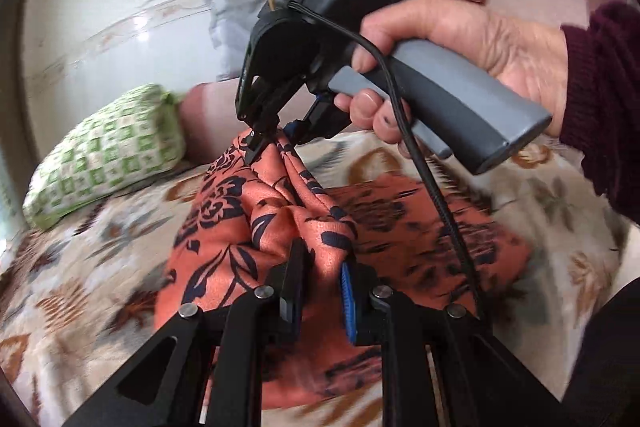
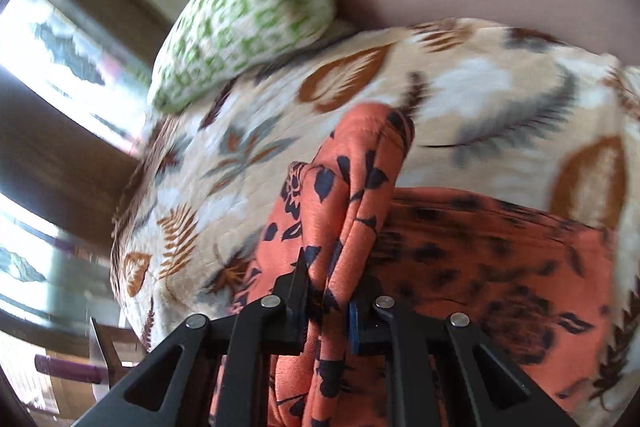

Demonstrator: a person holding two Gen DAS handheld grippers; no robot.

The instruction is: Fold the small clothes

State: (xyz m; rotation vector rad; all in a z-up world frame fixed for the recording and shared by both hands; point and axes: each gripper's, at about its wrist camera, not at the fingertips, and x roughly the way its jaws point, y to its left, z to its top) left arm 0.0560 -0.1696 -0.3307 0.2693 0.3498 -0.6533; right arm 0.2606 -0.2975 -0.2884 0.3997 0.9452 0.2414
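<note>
Cloth (image 1: pixel 280 227), orange with dark flowers, hangs gathered between both tongs above the bed (image 1: pixel 80 267), its lower part trailing onto the patterned blanket (image 2: pixel 280 131); the green checked pillow (image 1: pixel 108 151) lies beyond it, toward the head of the bed. The left tongs (image 1: pixel 320 291) are nearly closed, pinching a thick bunch of the cloth between the pads. The right tongs (image 1: pixel 262 135), held by the right hand (image 1: pixel 460 47), are pinched on a higher fold of the same cloth. The held edge runs upward from the left tongs to the right tongs, so the left tongs sit lower and nearer the blanket, probably the anchor for the coming fold.
</note>
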